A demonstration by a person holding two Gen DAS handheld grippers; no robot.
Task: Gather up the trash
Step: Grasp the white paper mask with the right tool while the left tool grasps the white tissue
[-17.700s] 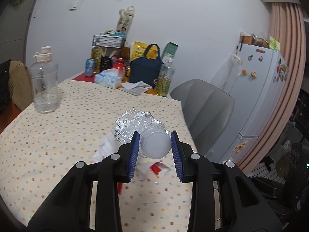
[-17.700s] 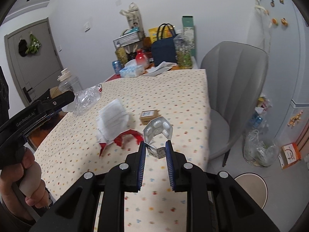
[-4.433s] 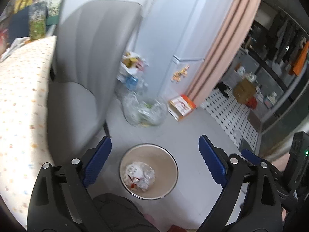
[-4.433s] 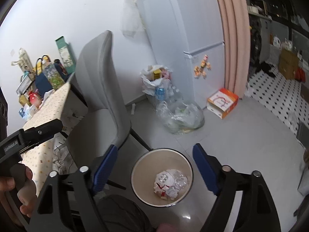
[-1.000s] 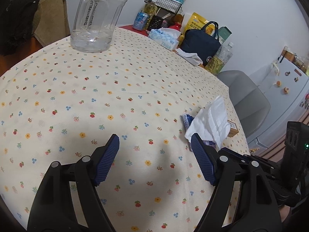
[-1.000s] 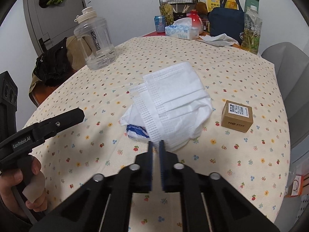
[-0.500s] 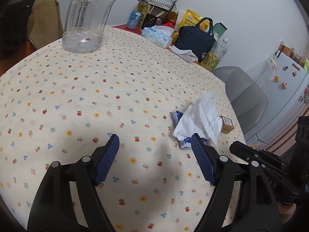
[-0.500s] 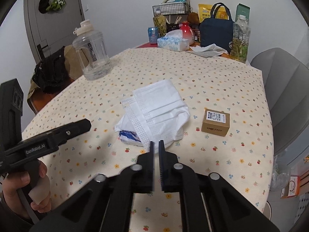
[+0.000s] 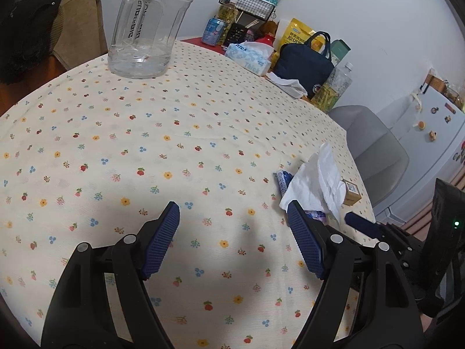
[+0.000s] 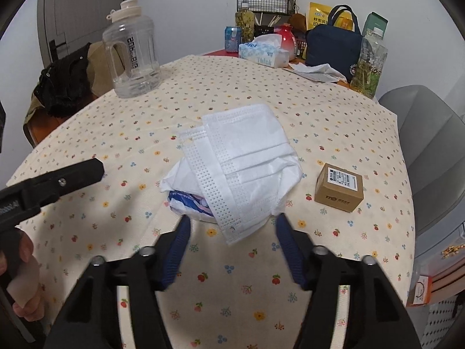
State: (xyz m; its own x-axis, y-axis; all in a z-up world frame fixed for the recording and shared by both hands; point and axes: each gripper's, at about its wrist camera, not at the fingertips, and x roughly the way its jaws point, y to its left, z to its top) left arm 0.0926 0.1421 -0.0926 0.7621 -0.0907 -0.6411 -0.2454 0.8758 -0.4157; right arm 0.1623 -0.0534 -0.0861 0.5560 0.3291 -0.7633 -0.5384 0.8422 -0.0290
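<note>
Straddling the near corner of the white face mask [image 10: 247, 165], the right gripper [image 10: 232, 241] has its jaws parted to a moderate gap, with the mask's hanging edge just ahead of and between the blue pads; neither pad presses on anything yet, so nothing is held. To do this pick well, I judge the jaws should go lower and further forward so they bite the mask and the blue-printed wrapper [image 10: 189, 200] tucked under it together, pinching thick folded layers and not one loose flap. Off to the side, the left gripper [image 9: 232, 241] hangs over the bare flowered cloth of the worktop [image 9: 145, 145] with jaws spread wide and empty. Beyond the mask, just to its right, sits a small cardboard box [image 10: 338, 187], apart from it and probably next to collect.
</note>
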